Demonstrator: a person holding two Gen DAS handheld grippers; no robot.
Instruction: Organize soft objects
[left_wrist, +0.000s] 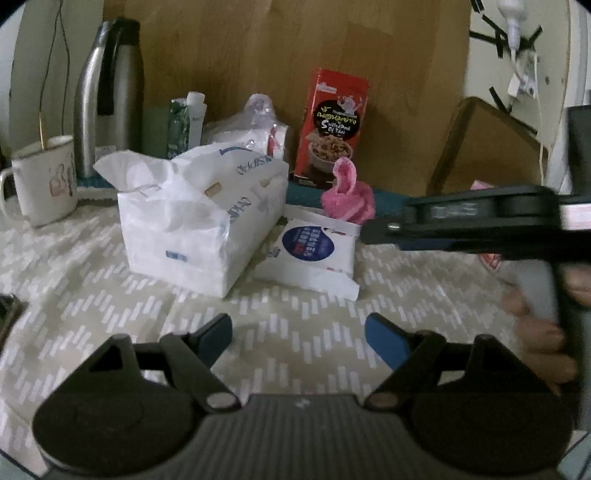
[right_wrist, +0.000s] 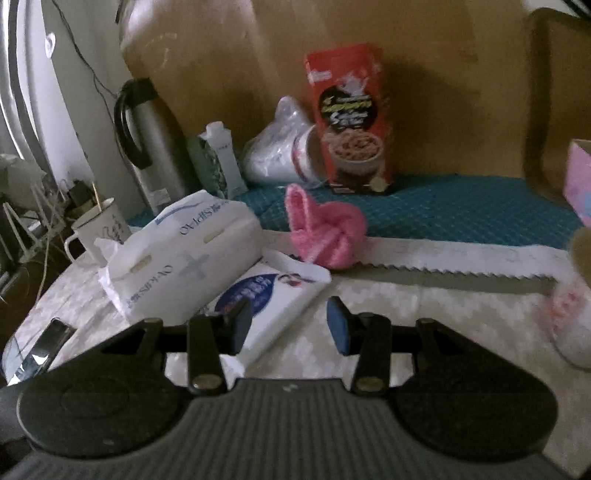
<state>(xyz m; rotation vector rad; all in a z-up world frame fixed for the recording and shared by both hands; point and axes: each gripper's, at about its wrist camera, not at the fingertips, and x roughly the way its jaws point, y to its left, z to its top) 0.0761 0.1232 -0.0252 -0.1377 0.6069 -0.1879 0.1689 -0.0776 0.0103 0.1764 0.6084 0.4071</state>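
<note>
Right gripper (right_wrist: 287, 322) gapes near crumpled white tissue pack (right_wrist: 184, 254).

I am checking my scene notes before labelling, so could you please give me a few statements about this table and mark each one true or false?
1. Both tongs, left and right, are open and hold nothing. True.
2. The red cardboard cereal box lies flat. False: it stands upright.
3. The flat white wet-wipes packet with the blue round label lies beside the large white soft tissue pack. True.
4. The pink knitted bundle sits inside the white enamel mug. False: it sits on the table, across from the mug.
</note>
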